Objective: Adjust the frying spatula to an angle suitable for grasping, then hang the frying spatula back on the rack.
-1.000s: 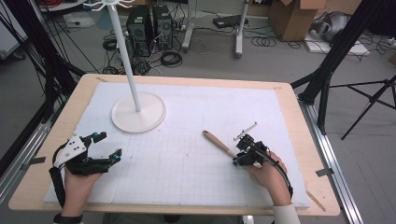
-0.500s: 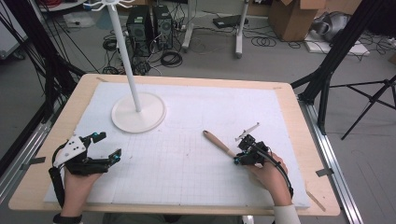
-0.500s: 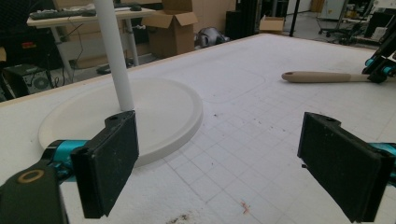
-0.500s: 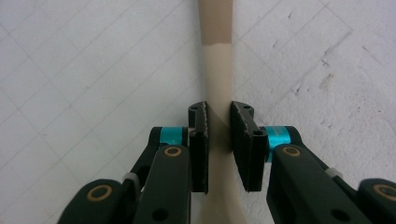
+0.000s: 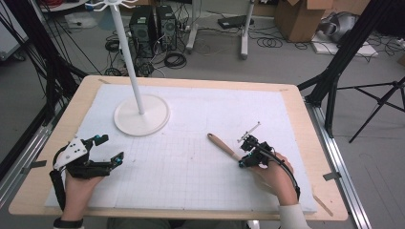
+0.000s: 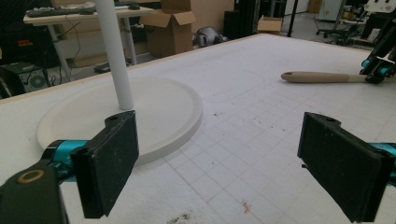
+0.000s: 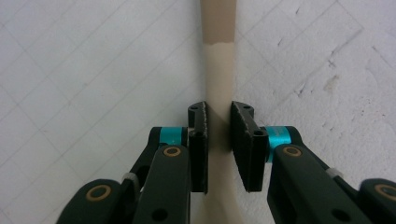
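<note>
left claw [image 5: 106,149] agape, right claw [image 5: 244,157] clamped

— What can't we make out at the right gripper [image 5: 244,160]?
— In the high view its body covers the pale end of the wooden-handled tool [image 5: 220,142], so we can't tell what kind of head the tool carries. In the right gripper view the tool [image 7: 218,70] runs off the top edge and disappears below between the jaws.
— And the white stand [image 5: 141,114]?
— Its pole [image 5: 129,57] is cut by the top edge in the high view; we see just a bit of its hooked crown. In the left gripper view the pole [image 6: 114,51] is cropped too.
— The thin metal piece [image 5: 250,131] beyond the right gripper?
— Too small for us to identify.
</note>
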Action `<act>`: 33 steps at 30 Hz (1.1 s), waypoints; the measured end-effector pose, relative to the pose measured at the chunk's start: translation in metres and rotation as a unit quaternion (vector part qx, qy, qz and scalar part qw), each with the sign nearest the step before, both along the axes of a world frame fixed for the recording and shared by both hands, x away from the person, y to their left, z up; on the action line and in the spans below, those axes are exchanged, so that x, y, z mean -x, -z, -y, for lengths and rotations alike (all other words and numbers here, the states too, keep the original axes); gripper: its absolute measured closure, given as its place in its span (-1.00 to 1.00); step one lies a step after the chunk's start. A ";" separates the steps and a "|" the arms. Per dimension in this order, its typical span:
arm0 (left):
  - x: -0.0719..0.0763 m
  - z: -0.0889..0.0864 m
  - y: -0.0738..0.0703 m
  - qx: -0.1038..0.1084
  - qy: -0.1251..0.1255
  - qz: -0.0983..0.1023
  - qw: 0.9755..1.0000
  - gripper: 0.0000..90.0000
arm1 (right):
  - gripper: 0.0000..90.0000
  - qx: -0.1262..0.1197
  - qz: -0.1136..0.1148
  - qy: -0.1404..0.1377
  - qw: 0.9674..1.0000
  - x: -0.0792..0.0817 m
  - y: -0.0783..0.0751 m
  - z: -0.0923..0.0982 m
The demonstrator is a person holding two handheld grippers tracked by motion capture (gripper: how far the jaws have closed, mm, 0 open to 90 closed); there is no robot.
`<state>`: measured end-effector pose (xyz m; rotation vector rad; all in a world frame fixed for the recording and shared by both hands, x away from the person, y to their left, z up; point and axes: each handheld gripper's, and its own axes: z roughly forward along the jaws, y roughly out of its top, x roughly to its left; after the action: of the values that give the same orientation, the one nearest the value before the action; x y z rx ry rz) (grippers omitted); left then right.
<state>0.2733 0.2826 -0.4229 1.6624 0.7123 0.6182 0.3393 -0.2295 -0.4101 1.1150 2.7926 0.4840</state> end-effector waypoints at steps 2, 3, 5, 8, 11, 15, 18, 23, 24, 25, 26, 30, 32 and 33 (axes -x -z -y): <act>-0.001 0.001 0.000 0.000 0.002 -0.001 1.000 -0.71 | 0.72 -0.002 0.008 0.002 1.000 0.003 0.001 0.000; -0.001 0.001 0.000 0.000 0.002 -0.001 1.000 -0.71 | 0.73 -0.007 0.012 0.004 1.000 0.004 0.001 0.001; -0.002 0.001 0.000 0.001 0.004 -0.002 1.000 -0.71 | 0.73 -0.020 0.020 0.009 1.000 0.007 0.001 0.005; -0.002 0.001 0.000 0.001 0.001 -0.001 1.000 -0.71 | 0.73 -0.060 0.039 0.009 0.997 0.013 -0.002 0.012; -0.002 0.002 0.000 0.003 0.003 -0.001 1.000 -0.71 | 0.73 -0.085 0.068 0.011 0.994 0.021 -0.010 0.018; -0.002 0.004 -0.001 0.002 0.003 0.003 1.000 -0.71 | 0.73 -0.116 0.088 0.014 0.989 0.027 -0.019 0.026; -0.001 0.004 -0.003 0.005 0.004 0.007 1.000 -0.71 | 0.73 -0.138 0.102 0.010 0.985 0.032 -0.025 0.030; 0.000 0.000 -0.007 0.013 -0.002 0.014 1.000 -0.71 | 0.73 -0.167 0.130 0.005 0.977 0.040 -0.033 0.029; 0.001 -0.001 -0.007 0.014 -0.002 0.016 1.000 -0.71 | 0.73 -0.175 0.136 0.003 0.975 0.041 -0.034 0.028; 0.002 -0.001 -0.008 0.016 0.000 0.016 1.000 -0.71 | 0.73 -0.182 0.144 -0.002 0.973 0.042 -0.035 0.028; 0.002 -0.001 -0.009 0.022 -0.001 0.017 1.000 -0.71 | 0.73 -0.187 0.150 -0.003 0.971 0.044 -0.037 0.027; 0.004 0.000 -0.012 0.027 0.004 0.021 0.999 -0.71 | 0.73 -0.209 0.177 -0.007 0.962 0.050 -0.041 0.024; 0.005 0.001 -0.014 0.033 0.006 0.023 0.999 -0.71 | 0.73 -0.222 0.185 -0.008 0.957 0.053 -0.044 0.023; 0.006 0.002 -0.015 0.036 0.007 0.024 0.999 -0.71 | 0.73 -0.227 0.195 -0.010 0.954 0.054 -0.045 0.023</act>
<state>0.2674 0.2810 -0.4081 1.5787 0.6807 0.6140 0.2855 -0.2530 -0.3654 0.9250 2.4049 1.2452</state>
